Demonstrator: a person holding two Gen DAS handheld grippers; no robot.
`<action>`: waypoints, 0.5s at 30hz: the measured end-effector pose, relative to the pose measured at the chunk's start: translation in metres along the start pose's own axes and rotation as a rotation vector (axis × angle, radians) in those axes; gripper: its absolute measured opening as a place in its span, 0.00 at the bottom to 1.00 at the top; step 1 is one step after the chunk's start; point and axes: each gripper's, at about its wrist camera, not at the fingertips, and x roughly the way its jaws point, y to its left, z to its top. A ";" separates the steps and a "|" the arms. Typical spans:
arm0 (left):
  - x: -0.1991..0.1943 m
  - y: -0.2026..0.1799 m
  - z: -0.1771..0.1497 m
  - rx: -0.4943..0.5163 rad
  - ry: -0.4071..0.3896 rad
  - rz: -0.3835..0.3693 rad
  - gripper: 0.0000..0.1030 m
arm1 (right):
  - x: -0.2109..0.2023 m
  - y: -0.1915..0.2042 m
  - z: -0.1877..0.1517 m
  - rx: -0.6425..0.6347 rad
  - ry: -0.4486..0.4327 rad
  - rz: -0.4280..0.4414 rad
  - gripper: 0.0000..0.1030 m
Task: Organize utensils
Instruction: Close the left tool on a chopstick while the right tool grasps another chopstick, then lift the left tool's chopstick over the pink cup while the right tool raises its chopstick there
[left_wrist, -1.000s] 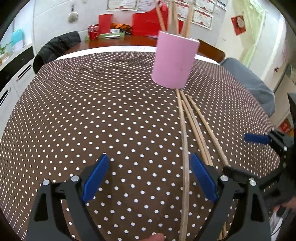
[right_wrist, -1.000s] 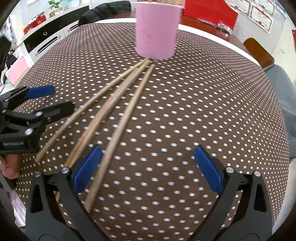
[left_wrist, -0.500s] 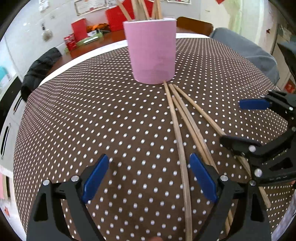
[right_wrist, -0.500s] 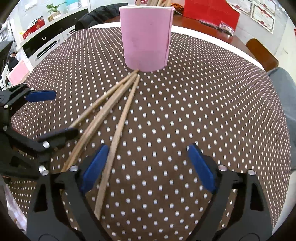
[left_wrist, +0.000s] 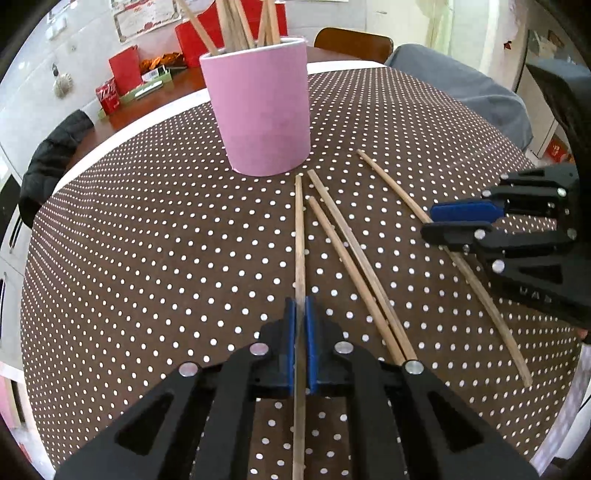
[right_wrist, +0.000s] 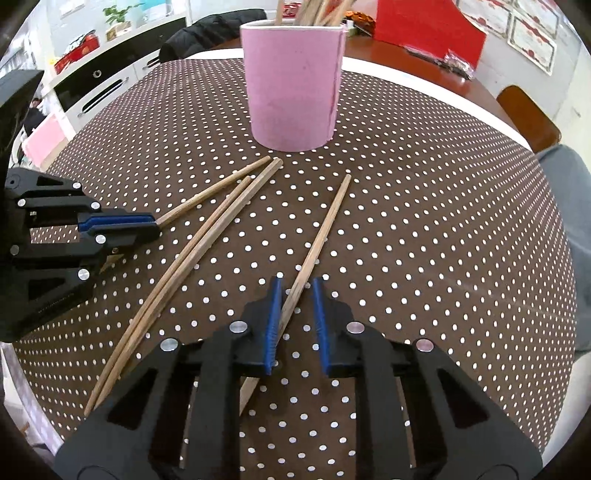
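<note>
A pink cup (left_wrist: 262, 107) holding several wooden chopsticks stands on the dotted brown tablecloth, also in the right wrist view (right_wrist: 293, 85). My left gripper (left_wrist: 301, 314) is shut on one chopstick (left_wrist: 300, 236) lying on the cloth; the right wrist view shows it too (right_wrist: 122, 225). My right gripper (right_wrist: 295, 295) has narrowed around another chopstick (right_wrist: 321, 236), which touches the left pad while a gap remains at the right pad. It also shows in the left wrist view (left_wrist: 454, 221). Two more chopsticks (left_wrist: 354, 266) lie side by side between them.
The round table's white edge (left_wrist: 147, 122) runs behind the cup. A dark jacket on a chair (left_wrist: 48, 162) is at the far left, a grey-covered seat (left_wrist: 461, 88) at the far right. Red folders and boxes (left_wrist: 125, 70) sit on a wooden table behind.
Both grippers moved forward and down onto the chopsticks. The left jaws closed on one chopstick. The right jaws narrowed around another, which has shifted apart from the rest.
</note>
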 end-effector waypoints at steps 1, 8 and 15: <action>0.000 0.001 0.001 0.003 0.002 0.020 0.19 | 0.001 0.003 0.001 -0.004 0.001 -0.011 0.19; 0.000 -0.003 0.003 0.015 -0.007 -0.001 0.06 | 0.002 0.017 0.000 -0.010 -0.022 0.017 0.06; -0.023 0.014 -0.030 -0.148 -0.107 -0.038 0.05 | -0.022 -0.005 -0.025 0.099 -0.132 0.163 0.06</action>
